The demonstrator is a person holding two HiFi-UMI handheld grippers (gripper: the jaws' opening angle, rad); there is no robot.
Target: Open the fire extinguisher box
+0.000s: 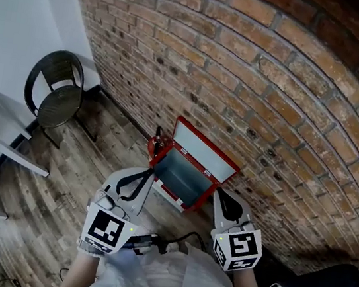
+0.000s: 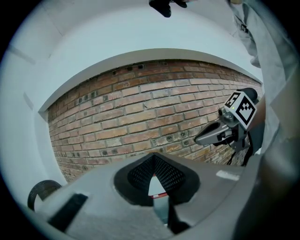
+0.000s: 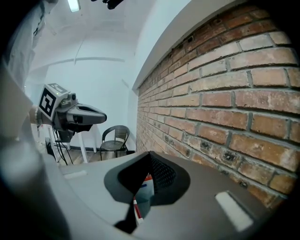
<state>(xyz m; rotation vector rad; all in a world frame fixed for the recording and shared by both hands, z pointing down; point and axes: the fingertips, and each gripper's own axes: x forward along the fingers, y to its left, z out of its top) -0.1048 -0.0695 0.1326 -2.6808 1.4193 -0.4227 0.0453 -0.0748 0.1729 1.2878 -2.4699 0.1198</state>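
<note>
A red metal fire extinguisher box [image 1: 163,161] sat on a worn wooden plank floor [image 1: 61,175], just against the foot of a red brick wall [image 1: 275,87]. Its hinged red lid [image 1: 202,146] was already raised and leaned back against the bricks, showing a pale grey inside. A small red and black item [image 1: 156,144] stood touching the box's left side, too small to identify.

A person in a light shirt [image 1: 166,278] held both tools above the box. The left gripper [image 1: 148,173] hung over the box's near left corner, and the right gripper [image 1: 220,196] over its near right edge. Each carried a cube with black and white square markers at its rear. In the left gripper view, the two dark ribbed jaws met at their tips with nothing clamped between them. Only a sliver of the red box showed through the gap below. The right gripper view showed the same: jaws clenched tip to tip on nothing, with the box visible beneath.

Further left, well away from the box, a black round-backed chair [image 1: 57,91] stood by the wall. A white table [image 1: 8,127] stood near it.
</note>
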